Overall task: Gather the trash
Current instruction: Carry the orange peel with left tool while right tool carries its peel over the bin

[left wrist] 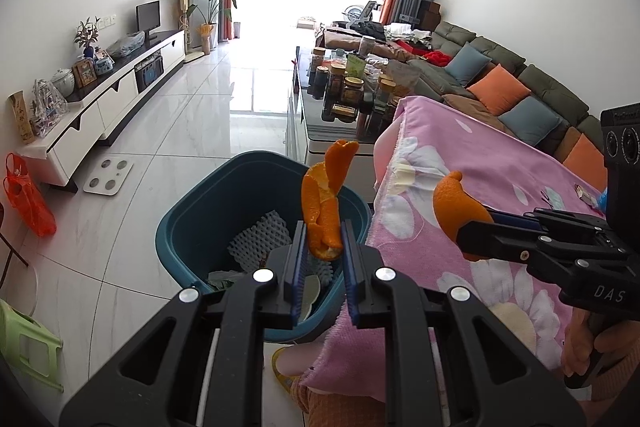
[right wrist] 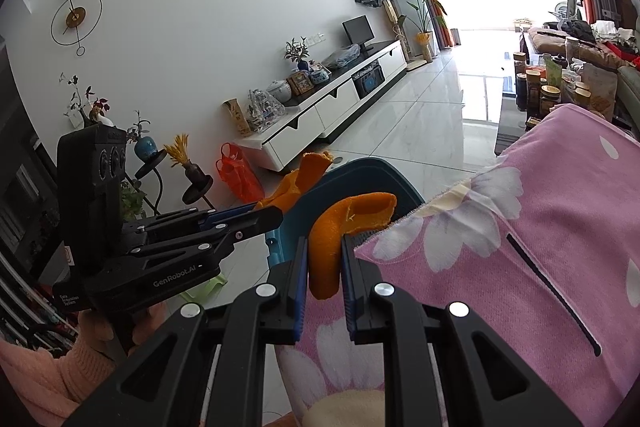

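I'm holding the left gripper, clamped on orange peel, above the teal bin for dropping, right gripper pinching another peel beside it.

pink floral cloth covers table surface, edge hanging over near side. small wrapper lies on cloth toward far right. white tile floor carries teal bin just beside cloth edge, white scale, red mesh bag, green stool.
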A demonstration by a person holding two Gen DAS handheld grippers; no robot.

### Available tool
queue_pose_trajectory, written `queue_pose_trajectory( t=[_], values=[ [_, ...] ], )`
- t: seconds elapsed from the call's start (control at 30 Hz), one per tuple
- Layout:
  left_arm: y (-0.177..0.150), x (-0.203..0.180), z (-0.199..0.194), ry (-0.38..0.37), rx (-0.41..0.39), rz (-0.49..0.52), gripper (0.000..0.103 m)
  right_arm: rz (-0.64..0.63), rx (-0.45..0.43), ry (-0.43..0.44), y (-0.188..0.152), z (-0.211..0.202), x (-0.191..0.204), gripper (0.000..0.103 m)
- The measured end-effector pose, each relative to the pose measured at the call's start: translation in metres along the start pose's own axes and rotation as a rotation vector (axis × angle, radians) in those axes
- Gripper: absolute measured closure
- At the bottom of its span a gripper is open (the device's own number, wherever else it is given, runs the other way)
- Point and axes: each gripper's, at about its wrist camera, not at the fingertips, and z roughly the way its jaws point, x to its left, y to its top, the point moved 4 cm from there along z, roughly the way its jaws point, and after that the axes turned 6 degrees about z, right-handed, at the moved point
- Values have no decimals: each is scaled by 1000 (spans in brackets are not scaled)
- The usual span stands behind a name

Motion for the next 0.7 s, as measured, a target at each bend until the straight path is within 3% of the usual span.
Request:
queue_pose_trajectory(
  t=[0.7],
  values=[
    [2,8,9,20,11,-17,86,2,30,16,9,17,3,89]
  ],
)
